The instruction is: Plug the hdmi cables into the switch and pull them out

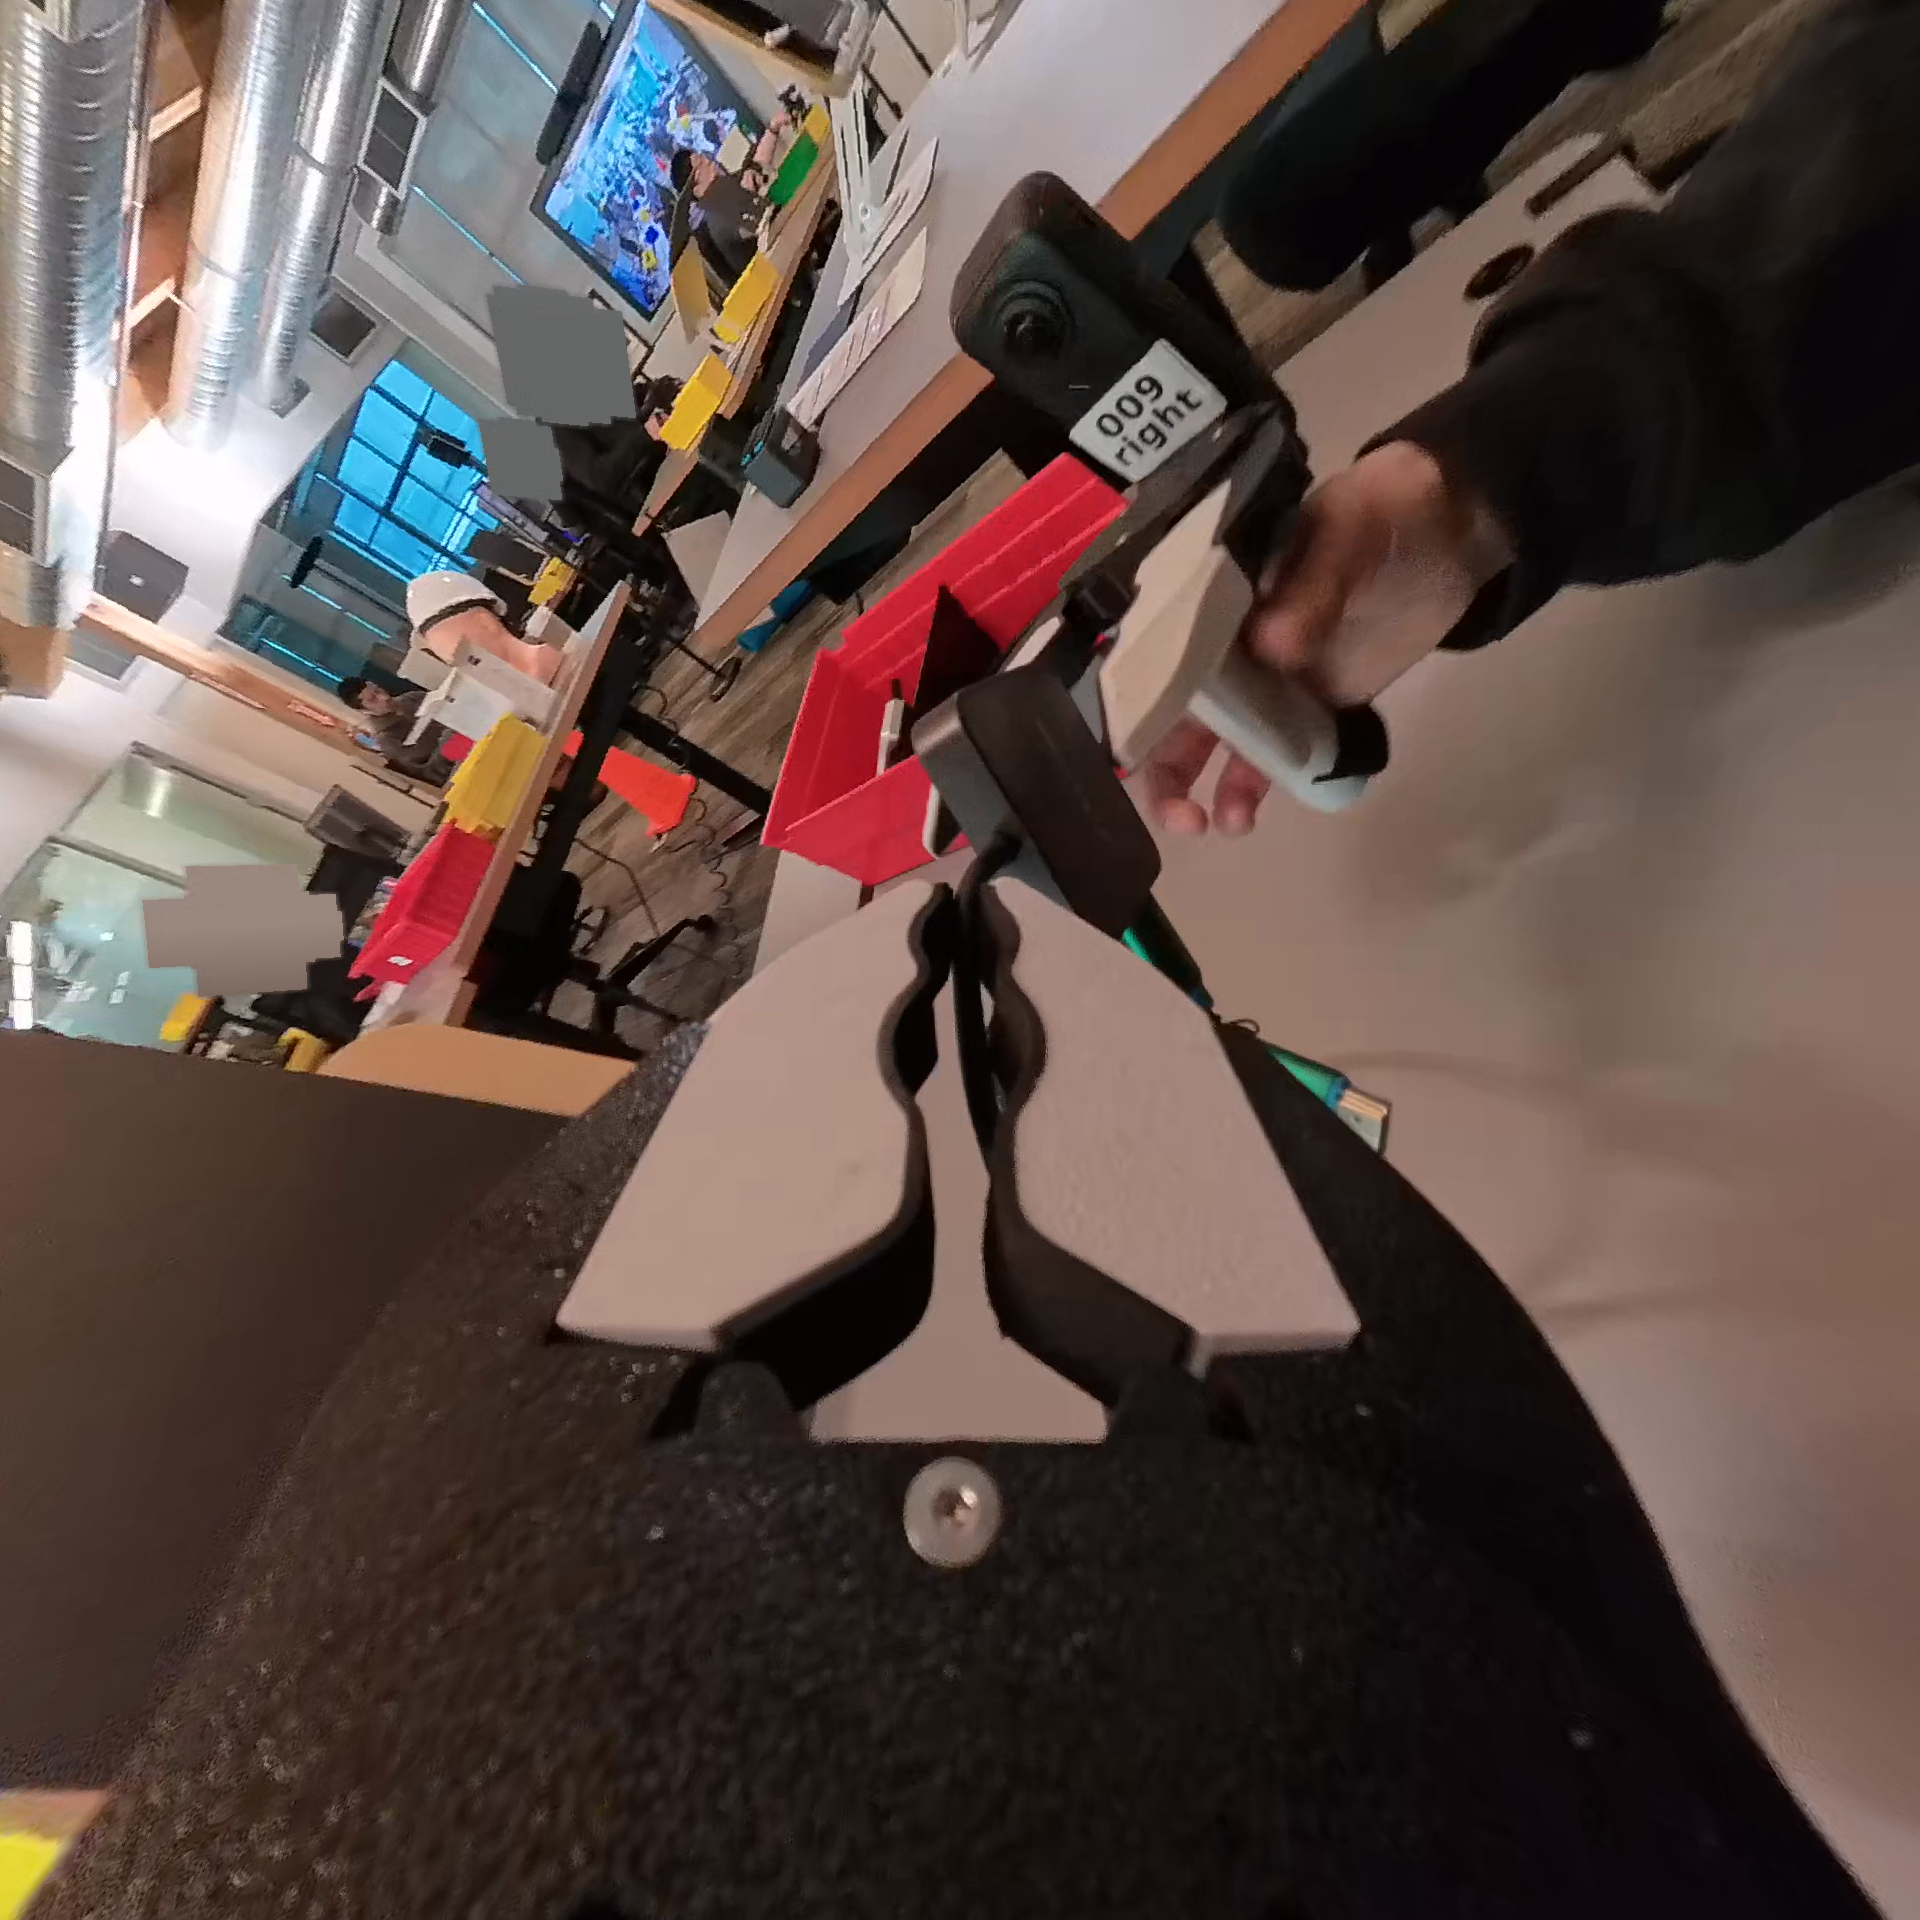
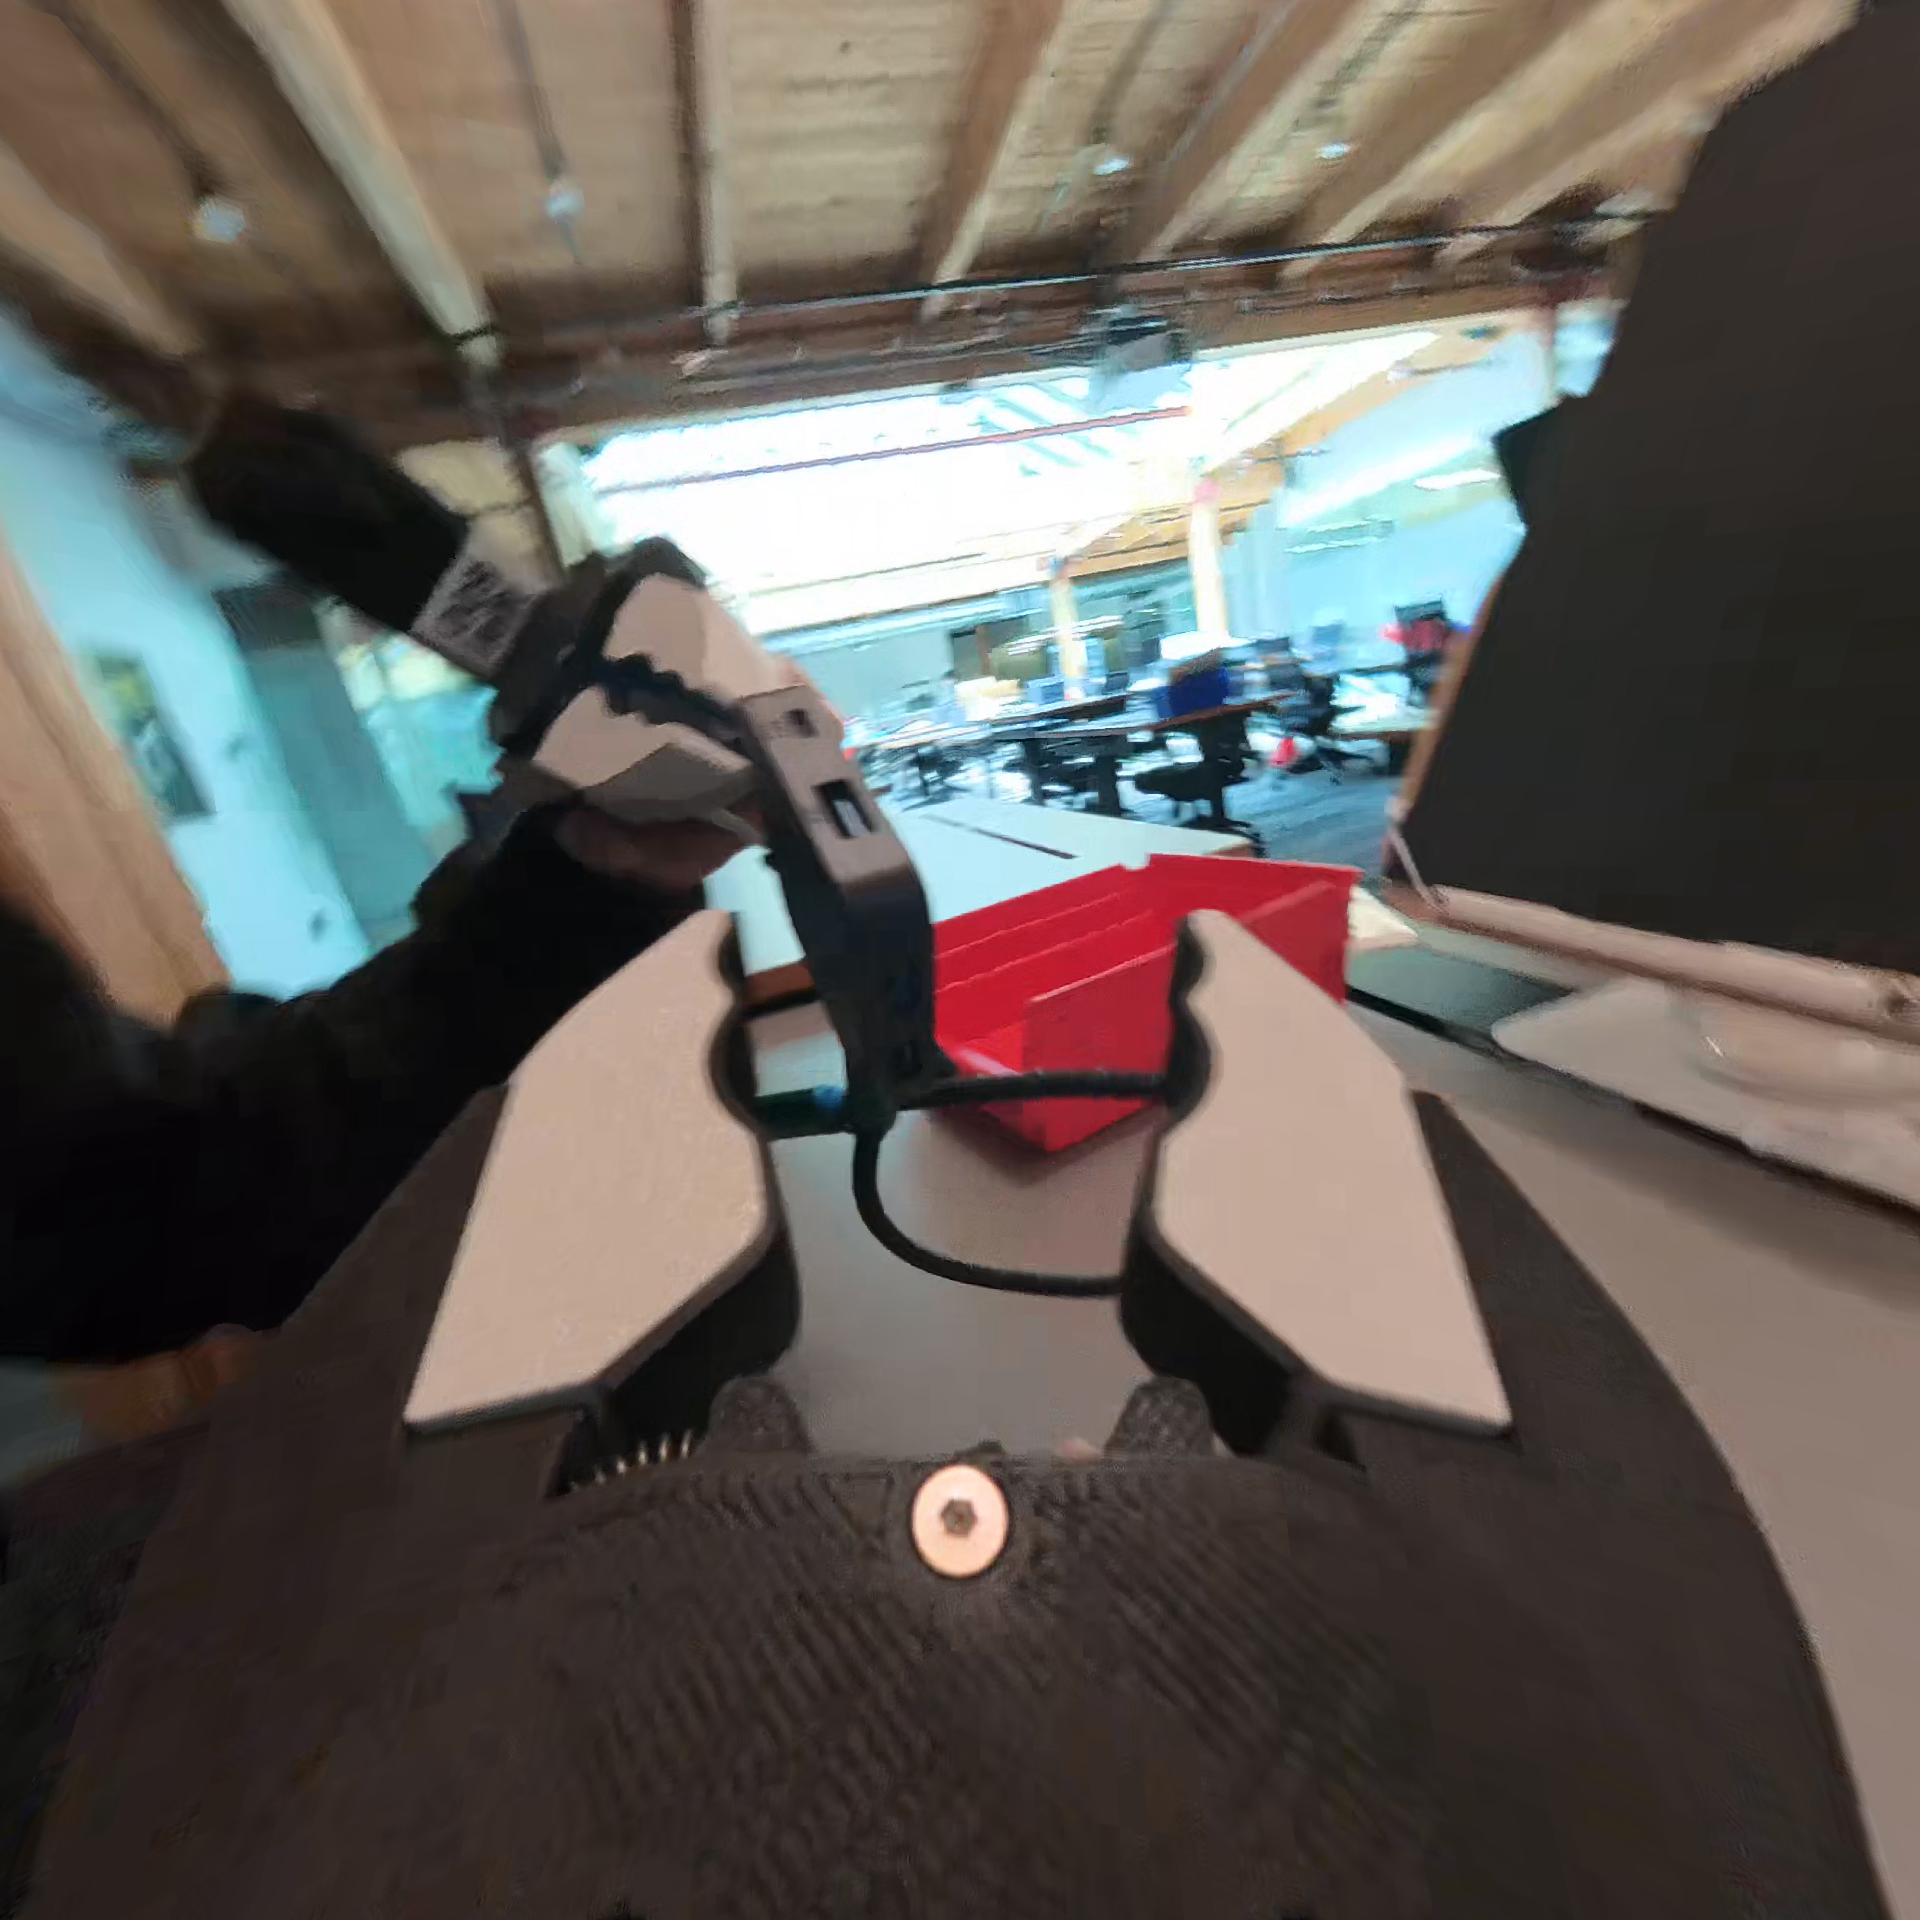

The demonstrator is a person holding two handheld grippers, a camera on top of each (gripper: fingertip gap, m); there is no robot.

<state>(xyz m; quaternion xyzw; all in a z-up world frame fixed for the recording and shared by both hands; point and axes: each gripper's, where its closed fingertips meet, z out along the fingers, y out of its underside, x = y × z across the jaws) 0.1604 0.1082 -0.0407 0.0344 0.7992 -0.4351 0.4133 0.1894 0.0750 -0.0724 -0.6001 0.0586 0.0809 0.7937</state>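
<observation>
The dark grey switch [image 1: 1029, 790] hangs in the air above the grey table. My left gripper [image 1: 966, 914] is shut on the thin black cable [image 1: 971, 1039] that leads into the switch. In the right wrist view the switch [image 2: 852, 862] hangs below the left gripper [image 2: 665, 696], with ports along its edge. My right gripper [image 2: 956, 935] is open, and the lower end of the switch sits between its fingers. The black cable [image 2: 987, 1283] loops between them. A green cable [image 1: 1304, 1081] with a metal plug lies by the switch. I cannot tell if it is plugged in.
A red bin [image 1: 883, 717] with dividers stands on the table just behind the switch and also shows in the right wrist view [image 2: 1101, 997]. A person's hand [image 1: 1351, 582] in a dark sleeve holds the right gripper. A white flat object [image 2: 1662, 1039] lies at the right.
</observation>
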